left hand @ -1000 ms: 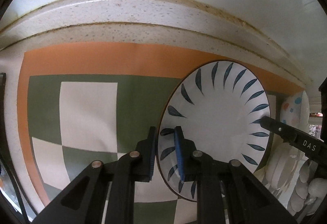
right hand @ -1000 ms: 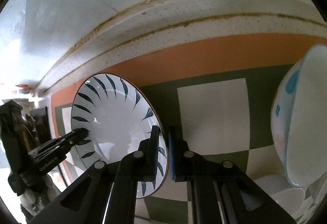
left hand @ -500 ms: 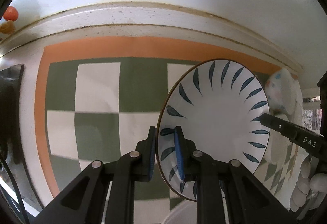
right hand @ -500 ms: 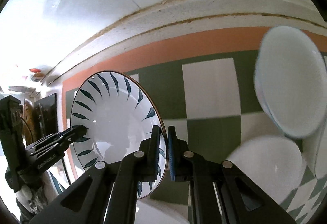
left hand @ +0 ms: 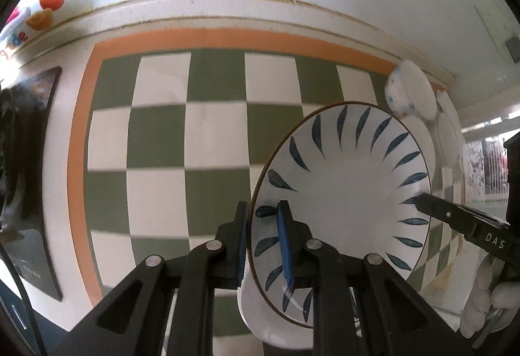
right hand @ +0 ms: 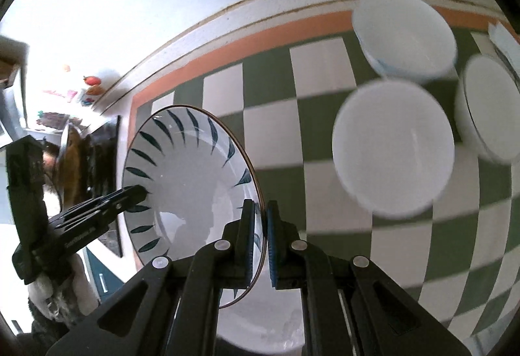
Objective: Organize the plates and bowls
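The leaf-patterned plate [left hand: 344, 193] hangs above the checkered mat [left hand: 195, 135], tilted on edge. The left gripper [left hand: 263, 235] pinches its left rim, and the right gripper [right hand: 260, 235] clamps the opposite rim. A white dish [right hand: 260, 323] sits directly beneath the plate; three bowls [right hand: 393, 144] stand well to its right. If either thin rim grip slips, the plate could pivot and strike that dish.
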`<action>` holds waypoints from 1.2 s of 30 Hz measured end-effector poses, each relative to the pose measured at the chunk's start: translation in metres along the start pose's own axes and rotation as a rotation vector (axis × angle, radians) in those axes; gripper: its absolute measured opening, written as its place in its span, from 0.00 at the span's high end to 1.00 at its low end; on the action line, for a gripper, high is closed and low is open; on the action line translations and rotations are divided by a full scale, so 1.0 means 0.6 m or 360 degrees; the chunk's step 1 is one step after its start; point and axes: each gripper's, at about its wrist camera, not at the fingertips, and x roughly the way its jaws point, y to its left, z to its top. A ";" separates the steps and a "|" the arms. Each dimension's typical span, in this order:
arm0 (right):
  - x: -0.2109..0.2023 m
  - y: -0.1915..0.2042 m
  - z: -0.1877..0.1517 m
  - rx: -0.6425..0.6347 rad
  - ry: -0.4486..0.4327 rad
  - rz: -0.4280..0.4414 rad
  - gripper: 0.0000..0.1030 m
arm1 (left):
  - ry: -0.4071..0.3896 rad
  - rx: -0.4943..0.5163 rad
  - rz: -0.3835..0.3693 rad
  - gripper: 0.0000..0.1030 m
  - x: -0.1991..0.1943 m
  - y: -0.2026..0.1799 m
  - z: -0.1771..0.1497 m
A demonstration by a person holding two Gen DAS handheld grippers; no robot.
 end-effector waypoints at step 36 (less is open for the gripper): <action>0.079 -0.054 -0.166 0.0021 0.0119 -0.0164 0.92 | 0.0213 0.0050 0.0083 0.82 0.103 -0.021 -0.127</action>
